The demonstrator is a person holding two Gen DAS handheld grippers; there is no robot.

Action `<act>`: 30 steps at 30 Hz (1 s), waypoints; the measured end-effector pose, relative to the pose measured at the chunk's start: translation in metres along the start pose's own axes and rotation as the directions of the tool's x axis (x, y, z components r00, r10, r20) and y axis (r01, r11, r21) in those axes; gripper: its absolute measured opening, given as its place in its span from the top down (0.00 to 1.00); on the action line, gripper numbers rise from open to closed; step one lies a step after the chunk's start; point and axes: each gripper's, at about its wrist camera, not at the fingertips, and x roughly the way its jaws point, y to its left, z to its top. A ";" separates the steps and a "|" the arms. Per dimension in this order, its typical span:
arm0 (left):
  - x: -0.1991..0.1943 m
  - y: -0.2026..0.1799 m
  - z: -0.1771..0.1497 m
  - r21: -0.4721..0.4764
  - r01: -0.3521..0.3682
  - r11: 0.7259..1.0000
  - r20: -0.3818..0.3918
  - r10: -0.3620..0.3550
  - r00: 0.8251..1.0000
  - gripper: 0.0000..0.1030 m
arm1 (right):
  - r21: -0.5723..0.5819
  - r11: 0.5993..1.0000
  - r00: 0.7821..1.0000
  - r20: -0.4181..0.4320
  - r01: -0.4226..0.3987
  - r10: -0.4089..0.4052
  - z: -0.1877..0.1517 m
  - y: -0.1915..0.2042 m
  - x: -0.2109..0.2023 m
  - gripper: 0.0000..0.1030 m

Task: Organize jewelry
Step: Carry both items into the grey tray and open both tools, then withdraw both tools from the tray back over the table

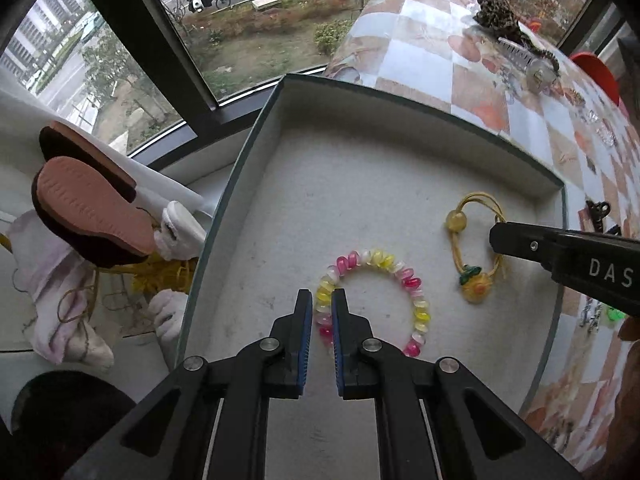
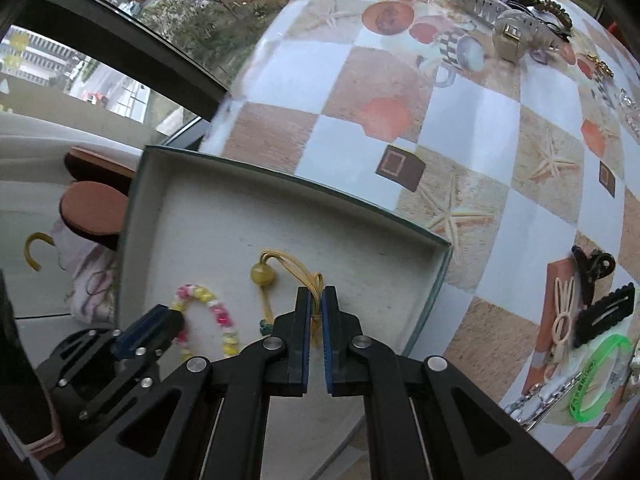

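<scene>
jaws, left gripper (image 1: 321,300): drawn nearly together, pinching the near-left arc of the beaded bracelet (image 1: 376,300); beads sit between the blue pads.
jaws, right gripper (image 2: 316,300): drawn nearly together, pinching the yellow cords of the yellow hair tie (image 2: 280,280) at their looped end.
item 1, beaded bracelet: pink, yellow and white beads, lying as a ring on the floor of the box (image 1: 256,128), toward its near side. the ring spreads to the right of and away from the left jaws.
item 2, yellow hair tie: amber bead at one end, flower charm (image 1: 475,286) at the other, lying inside the box just right of the bracelet, apart from it. its long axis runs from the bead to the charm, crosswise to the right jaws.
item 3, box: shallow, white-lined, set at the left edge of the tabletop (image 2: 460,120) with its checked cloth.
item 4, unsorted pieces: hair clips (image 2: 504,20) at the far side, green bangle (image 2: 596,376) and black clip (image 2: 592,272) at the right, all outside the box.
judgement: both pieces appear placed; each hand sits on its own piece, so letting go seems to be the next call.
</scene>
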 end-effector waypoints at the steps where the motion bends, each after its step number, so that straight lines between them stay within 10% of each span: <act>1: 0.001 -0.001 0.000 0.002 -0.007 1.000 -0.007 0.007 1.000 0.87 | 0.000 1.000 1.000 -0.002 0.000 0.000 0.001 -0.001 0.001 0.94; 6: -0.001 0.000 0.000 -0.007 -0.011 1.000 -0.011 0.011 1.000 0.86 | -0.020 1.000 0.999 0.033 -0.001 0.001 0.006 0.001 -0.009 0.43; 19: -0.011 -0.009 -0.003 0.004 0.001 1.000 -0.013 -0.001 1.000 0.84 | 0.065 0.997 0.990 0.138 -0.038 0.028 -0.026 -0.038 -0.081 0.40; 21: -0.014 -0.012 -0.004 0.006 -0.012 1.000 -0.004 0.012 1.000 0.14 | 0.097 0.995 0.990 0.137 -0.032 0.019 -0.039 -0.049 -0.085 0.40; 22: -0.016 -0.011 -0.005 0.007 -0.034 0.999 0.007 0.034 0.999 0.00 | 0.113 0.993 0.990 0.137 -0.028 0.013 -0.046 -0.054 -0.087 0.40; 30: -0.037 -0.034 -0.005 0.066 -0.073 0.995 0.062 0.069 0.996 0.00 | 0.222 0.975 0.989 0.141 0.007 -0.039 -0.095 -0.099 -0.112 0.29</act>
